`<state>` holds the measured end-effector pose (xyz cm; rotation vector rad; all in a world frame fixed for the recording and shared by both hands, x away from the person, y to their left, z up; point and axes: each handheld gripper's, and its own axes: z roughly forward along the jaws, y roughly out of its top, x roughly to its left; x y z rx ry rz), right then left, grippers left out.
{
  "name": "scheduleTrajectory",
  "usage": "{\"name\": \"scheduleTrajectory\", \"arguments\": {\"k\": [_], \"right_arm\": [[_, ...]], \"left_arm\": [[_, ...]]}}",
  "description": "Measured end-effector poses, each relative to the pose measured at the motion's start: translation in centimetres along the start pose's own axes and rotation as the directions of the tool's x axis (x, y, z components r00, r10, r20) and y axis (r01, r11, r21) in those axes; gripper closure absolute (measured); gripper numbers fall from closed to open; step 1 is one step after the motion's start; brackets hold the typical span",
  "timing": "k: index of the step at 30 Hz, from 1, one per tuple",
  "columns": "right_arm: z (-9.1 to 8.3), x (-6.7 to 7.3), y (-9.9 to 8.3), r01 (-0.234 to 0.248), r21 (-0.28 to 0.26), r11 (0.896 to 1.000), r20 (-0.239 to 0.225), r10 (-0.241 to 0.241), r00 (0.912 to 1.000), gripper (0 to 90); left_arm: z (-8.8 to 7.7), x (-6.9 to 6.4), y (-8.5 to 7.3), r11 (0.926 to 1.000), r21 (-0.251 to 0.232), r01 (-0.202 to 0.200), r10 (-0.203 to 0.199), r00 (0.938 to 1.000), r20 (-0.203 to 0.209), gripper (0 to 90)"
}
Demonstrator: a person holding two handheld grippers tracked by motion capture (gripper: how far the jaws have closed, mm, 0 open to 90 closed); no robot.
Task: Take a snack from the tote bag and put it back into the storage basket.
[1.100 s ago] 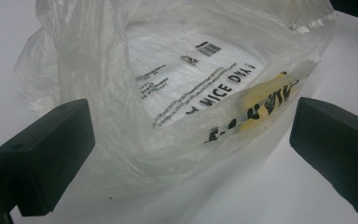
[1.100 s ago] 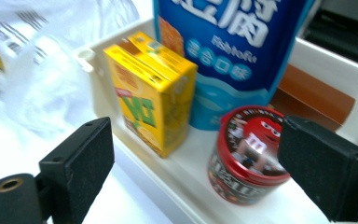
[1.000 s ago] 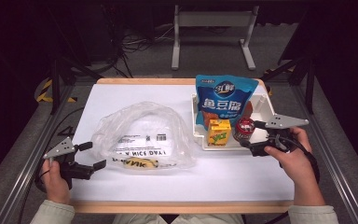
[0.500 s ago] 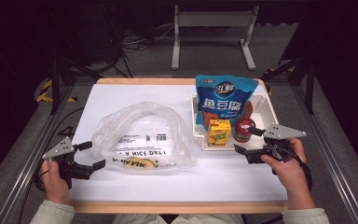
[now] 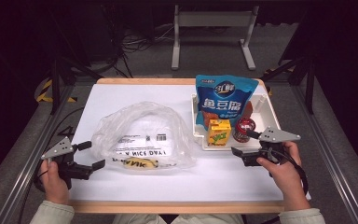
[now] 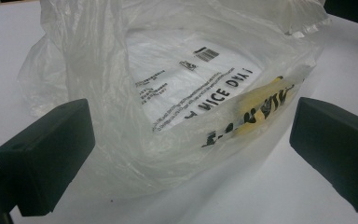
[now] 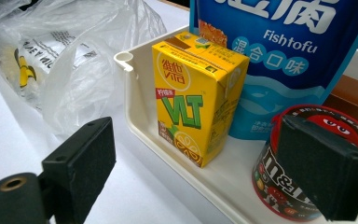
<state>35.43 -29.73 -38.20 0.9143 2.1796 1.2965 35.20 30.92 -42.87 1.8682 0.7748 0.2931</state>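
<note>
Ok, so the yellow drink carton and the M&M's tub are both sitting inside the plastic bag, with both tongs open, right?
Not quite: the yellow drink carton and M&M's tub sit in the white tray, not the plastic bag, as the right gripper view shows. Both tongs, left and right, are open.

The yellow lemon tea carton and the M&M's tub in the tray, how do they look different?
The lemon tea carton is a yellow, straight-sided box; the M&M's tub is round, dark and red-lidded. The carton stands taller than the tub. Both stand upright in the white tray, before the blue fish tofu bag.
</note>
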Motion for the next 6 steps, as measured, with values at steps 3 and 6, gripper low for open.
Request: {"name": "scheduleTrajectory", "arguments": {"k": [3,6], "right_arm": [[0.07,0.11,-0.02,0.001,0.004,1.000,-0.003,-0.001,1.0000,13.1],[0.17,0.28,-0.01,0.008,0.006,1.000,-0.003,-0.008,1.0000,13.1]], "left_arm": [[0.01,0.00,0.00,1.0000,0.000,0.000,0.000,1.0000,0.000,0.6],[0.00,-0.02,-0.01,1.0000,-0.001,0.003,-0.003,1.0000,0.000,0.5]]}}
